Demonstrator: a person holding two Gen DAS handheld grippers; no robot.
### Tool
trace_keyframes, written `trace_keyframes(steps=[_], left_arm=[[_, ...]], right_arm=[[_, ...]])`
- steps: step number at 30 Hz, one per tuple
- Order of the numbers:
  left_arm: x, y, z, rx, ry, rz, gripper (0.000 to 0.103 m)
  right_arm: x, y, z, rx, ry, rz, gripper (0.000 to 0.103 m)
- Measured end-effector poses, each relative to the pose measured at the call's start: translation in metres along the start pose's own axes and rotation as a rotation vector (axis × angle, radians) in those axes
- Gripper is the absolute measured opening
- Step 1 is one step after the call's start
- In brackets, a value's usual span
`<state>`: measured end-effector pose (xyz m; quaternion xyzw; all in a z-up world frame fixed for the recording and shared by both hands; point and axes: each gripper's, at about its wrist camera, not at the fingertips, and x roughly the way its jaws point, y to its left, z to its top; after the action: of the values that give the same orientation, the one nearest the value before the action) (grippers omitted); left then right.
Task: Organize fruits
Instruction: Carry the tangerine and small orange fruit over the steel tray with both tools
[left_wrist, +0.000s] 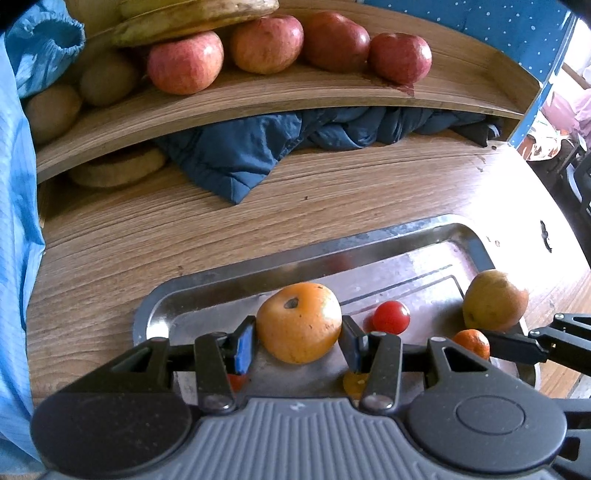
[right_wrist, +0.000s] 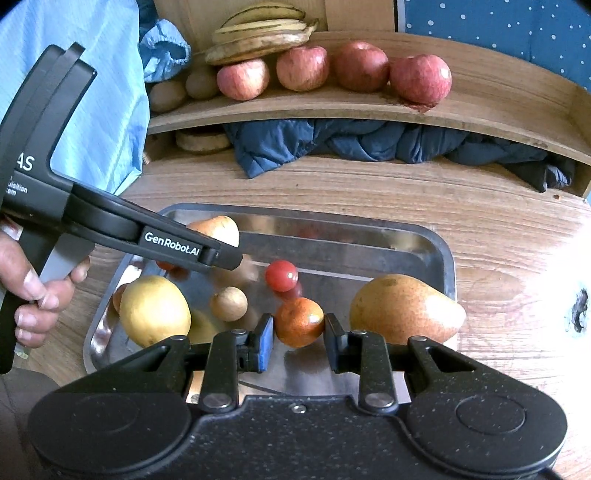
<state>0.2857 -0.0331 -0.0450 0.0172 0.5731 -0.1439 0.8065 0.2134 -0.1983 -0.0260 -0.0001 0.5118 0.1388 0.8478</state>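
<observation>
Lying on the wooden surface (right_wrist: 369, 192), the metal tray (right_wrist: 439, 254) leaves bare wood open beyond its 12 o'clock rim up to the shelf (right_wrist: 332, 107) of apples (right_wrist: 242, 79) and bananas (right_wrist: 258, 37), with a blue jacket (right_wrist: 332, 144) bunched beneath it. Toward the tray's 9 o'clock side, the left gripper (left_wrist: 298, 339) has its jaws clamped on a round orange fruit (left_wrist: 299, 321), stem scar facing up, a cherry tomato (left_wrist: 391, 316) at its 3 o'clock. The right gripper (right_wrist: 298, 334) has its jaws clamped on a small tangerine (right_wrist: 299, 321) near the tray's 6 o'clock edge, flanked by a yellow fruit (right_wrist: 155, 310) at 9 o'clock and a pear (right_wrist: 406, 308) at 3 o'clock, whose long axis runs across, narrow end toward 3 o'clock.
</observation>
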Motion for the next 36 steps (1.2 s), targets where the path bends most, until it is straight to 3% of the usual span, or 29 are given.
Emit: trace_keyframes(steps=[36], left_arm=[[0.002,0.0,0.002,0.023,-0.014,0.011,0.052]], right_arm=[[0.018,-0.002,-0.003,0.04,0.008,-0.031,0.032]])
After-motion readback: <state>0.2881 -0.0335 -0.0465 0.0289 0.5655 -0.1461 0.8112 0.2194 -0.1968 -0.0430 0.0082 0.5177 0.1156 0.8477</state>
